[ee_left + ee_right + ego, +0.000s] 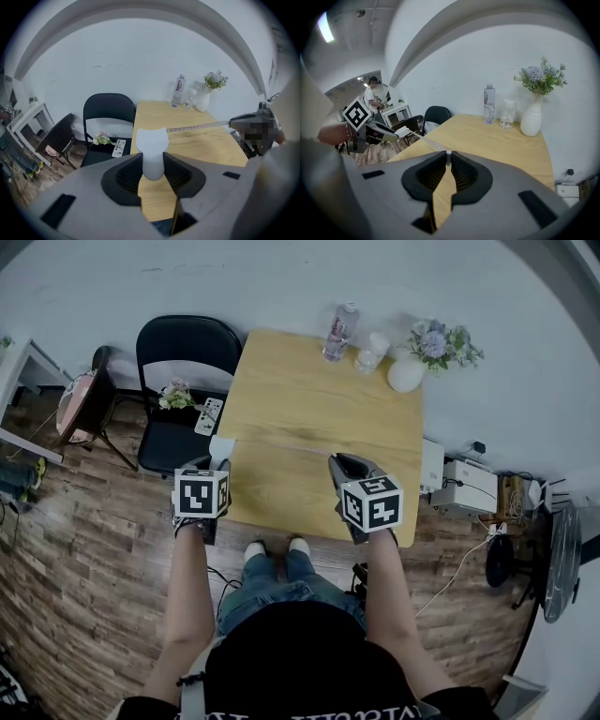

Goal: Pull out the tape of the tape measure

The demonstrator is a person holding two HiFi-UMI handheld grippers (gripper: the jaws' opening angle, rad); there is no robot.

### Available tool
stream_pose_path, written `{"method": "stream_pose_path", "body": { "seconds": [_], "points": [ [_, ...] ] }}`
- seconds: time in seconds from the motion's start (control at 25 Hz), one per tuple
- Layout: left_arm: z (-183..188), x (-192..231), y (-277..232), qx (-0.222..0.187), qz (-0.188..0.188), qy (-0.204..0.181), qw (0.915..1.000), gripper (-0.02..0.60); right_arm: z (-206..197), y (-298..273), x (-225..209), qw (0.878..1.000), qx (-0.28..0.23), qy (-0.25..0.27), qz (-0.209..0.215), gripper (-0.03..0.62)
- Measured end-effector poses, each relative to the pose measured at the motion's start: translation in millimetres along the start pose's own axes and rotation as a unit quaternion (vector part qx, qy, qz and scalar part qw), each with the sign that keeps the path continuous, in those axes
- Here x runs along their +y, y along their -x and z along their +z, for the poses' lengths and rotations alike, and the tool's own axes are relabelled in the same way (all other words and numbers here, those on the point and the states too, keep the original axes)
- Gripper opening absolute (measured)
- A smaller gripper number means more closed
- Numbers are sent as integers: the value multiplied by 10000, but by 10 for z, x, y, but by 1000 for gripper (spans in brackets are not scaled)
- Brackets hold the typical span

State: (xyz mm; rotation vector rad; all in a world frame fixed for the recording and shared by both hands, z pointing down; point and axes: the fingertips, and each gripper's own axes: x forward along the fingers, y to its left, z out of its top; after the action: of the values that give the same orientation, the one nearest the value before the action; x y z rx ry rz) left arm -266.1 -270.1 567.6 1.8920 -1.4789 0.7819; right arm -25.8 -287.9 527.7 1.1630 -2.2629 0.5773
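- Pull-out under way: thin pale measuring tape (197, 126) is strung above the light wooden worktop (319, 399), near its front edge.
- White plastic tape-measure case (151, 140) is pinched by left tongs (153, 160); tape tip is nipped by near-shut right tongs (447, 157).
- Next, as judged: tongs to be drawn further apart.
- Tape span is shown by the gripper views, hardly by the head view.
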Motion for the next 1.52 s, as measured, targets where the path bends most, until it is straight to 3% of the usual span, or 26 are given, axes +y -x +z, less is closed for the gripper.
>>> {"method": "stream_pose_path", "body": {
  "seconds": [0.28, 0.6, 1.04, 1.36, 1.52],
  "points": [
    [-237, 100, -177, 185, 194, 116, 9996, 143, -283, -266, 64, 9982, 567, -208, 65, 43],
    [-502, 125, -383, 451, 223, 142, 9986, 143, -650, -490, 22, 9871, 1412, -726, 197, 43],
    [-841, 205, -582, 675, 364, 205, 9968, 143, -987, -691, 197, 9757, 1974, -854, 414, 44],
    [-905, 214, -634, 716, 385, 116, 9966, 143, -1240, -725, 204, 9712, 2156, -954, 350, 44],
    [-928, 195, -637, 753, 436, -25, 9962, 143, -1273, -717, 201, 9715, 2175, -878, 352, 126]
  ]
}}
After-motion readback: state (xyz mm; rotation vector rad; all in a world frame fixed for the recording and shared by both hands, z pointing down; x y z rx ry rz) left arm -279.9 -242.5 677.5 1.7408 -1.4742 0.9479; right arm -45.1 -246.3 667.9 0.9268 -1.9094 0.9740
